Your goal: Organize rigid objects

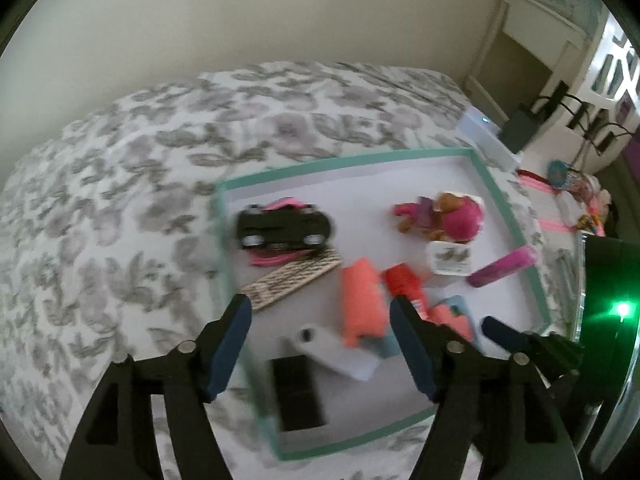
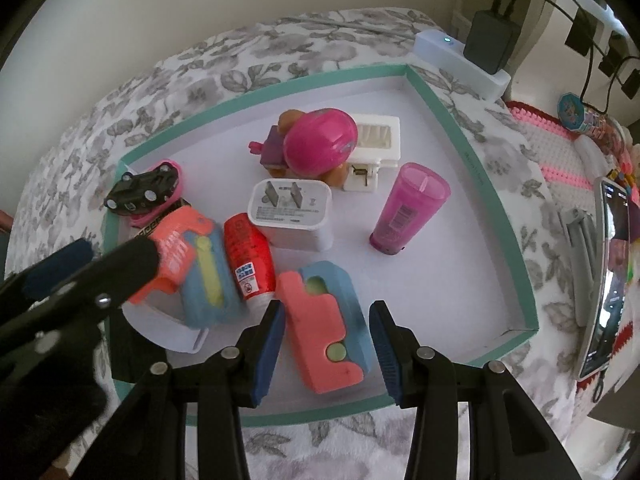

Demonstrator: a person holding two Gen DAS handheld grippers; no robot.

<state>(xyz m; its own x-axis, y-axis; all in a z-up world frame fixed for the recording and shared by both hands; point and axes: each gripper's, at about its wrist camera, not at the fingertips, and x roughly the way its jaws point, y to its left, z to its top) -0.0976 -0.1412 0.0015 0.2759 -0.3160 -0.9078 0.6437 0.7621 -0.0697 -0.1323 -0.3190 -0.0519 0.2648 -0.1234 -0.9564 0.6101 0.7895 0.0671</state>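
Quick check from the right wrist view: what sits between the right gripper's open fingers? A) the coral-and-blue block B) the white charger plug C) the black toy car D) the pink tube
A: the coral-and-blue block lies flat in the tray between the right gripper's spread fingers, not clamped.

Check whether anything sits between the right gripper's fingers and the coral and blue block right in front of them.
Nothing visible does. The right gripper is open with the coral and blue block already between its fingers. The red bottle lies just beyond, left of the block.
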